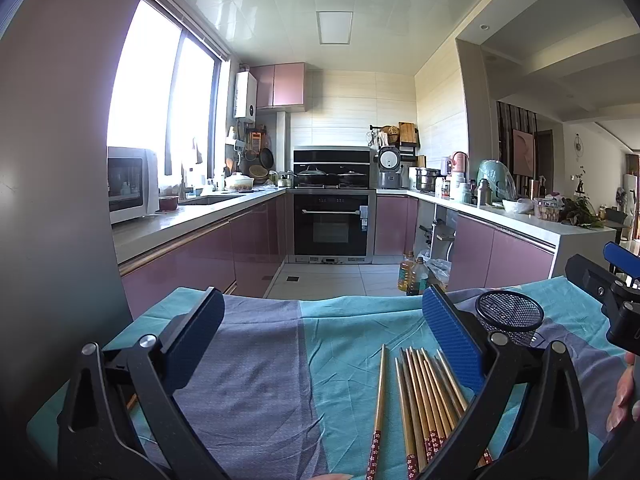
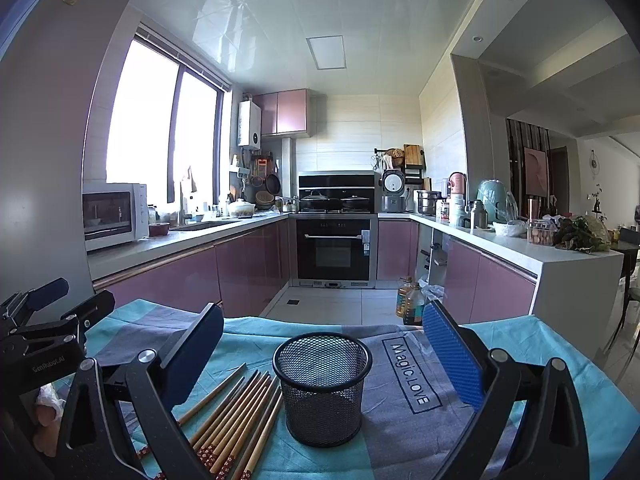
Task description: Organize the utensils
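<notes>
Since the mesh cup [image 2: 322, 388] is seen standing upright and empty on the cloth-covered table [image 2: 400, 432], and every chopstick [image 2: 236, 420] is seen lying flat on the cloth just to its left, the task is judged to be at its very start: nothing has been placed in the cup, and all of the sorting is left to be done. Most of the chopsticks are bunched side by side, while one is set slightly apart on the bundle's left side, as is shown in the left wrist view [image 1: 378, 412]. The left gripper [image 1: 320, 344] is held with its jaws spread wide above the cloth, nothing being gripped; the bundle lies beside its right finger rather than squarely between the two. The right gripper [image 2: 320, 360] is likewise held wide open and empty, with the cup framed between its fingers but not touched by them. Several things are hidden or cut off. The patterned red ends of the chopsticks are partly covered by the gripper frames and run off the lower edge of both views, so an exact count cannot be given. Only the rim and upper wall of the cup [image 1: 510, 314] are shown in the left view, behind the right finger. A hand [image 1: 622, 396] is glimpsed at the right edge there, mostly out of frame.
</notes>
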Demonstrator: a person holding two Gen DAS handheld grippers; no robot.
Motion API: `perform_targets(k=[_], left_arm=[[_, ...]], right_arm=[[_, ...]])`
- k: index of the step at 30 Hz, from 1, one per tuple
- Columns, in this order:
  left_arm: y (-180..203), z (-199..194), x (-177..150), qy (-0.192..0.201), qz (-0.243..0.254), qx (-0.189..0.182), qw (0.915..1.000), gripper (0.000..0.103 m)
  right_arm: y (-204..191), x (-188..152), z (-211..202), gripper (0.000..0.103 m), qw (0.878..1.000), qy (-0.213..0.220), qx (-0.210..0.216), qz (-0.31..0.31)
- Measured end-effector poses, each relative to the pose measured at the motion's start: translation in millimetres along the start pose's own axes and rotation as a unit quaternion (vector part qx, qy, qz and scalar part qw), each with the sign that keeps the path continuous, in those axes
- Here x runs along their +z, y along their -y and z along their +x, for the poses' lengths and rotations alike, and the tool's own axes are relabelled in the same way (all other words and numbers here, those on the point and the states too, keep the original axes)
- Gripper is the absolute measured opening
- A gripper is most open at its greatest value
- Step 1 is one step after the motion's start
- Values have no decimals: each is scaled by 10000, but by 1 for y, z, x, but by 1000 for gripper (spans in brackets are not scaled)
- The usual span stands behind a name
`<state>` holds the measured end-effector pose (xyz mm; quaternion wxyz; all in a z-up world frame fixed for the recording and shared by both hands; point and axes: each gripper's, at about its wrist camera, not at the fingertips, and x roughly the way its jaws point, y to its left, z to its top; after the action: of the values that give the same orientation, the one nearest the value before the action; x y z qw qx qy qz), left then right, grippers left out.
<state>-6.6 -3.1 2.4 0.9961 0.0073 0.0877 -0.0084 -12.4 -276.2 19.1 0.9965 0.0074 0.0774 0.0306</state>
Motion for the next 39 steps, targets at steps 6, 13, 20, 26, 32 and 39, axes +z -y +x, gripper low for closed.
perform_targets(k=[6, 13, 20, 26, 32, 39], left_arm=[[1, 0, 0, -4, 0, -12, 10000, 97], [3, 0, 0, -17, -3, -31, 10000, 97], [4, 1, 0, -23, 0, -33, 10000, 97], [5, 1, 0, -31, -6, -50, 10000, 97], [5, 1, 0, -32, -7, -56, 10000, 97], [7, 3, -1, -74, 8, -90, 9999, 97]], right_arm=[[0, 0, 0, 97, 10000, 7, -15, 14], [0, -1, 0, 97, 10000, 13, -19, 7], [1, -1, 0, 97, 10000, 17, -19, 9], [1, -2, 1, 97, 10000, 22, -18, 20], [2, -4, 0, 97, 10000, 20, -20, 27], [2, -4, 1, 97, 10000, -4, 8, 35]])
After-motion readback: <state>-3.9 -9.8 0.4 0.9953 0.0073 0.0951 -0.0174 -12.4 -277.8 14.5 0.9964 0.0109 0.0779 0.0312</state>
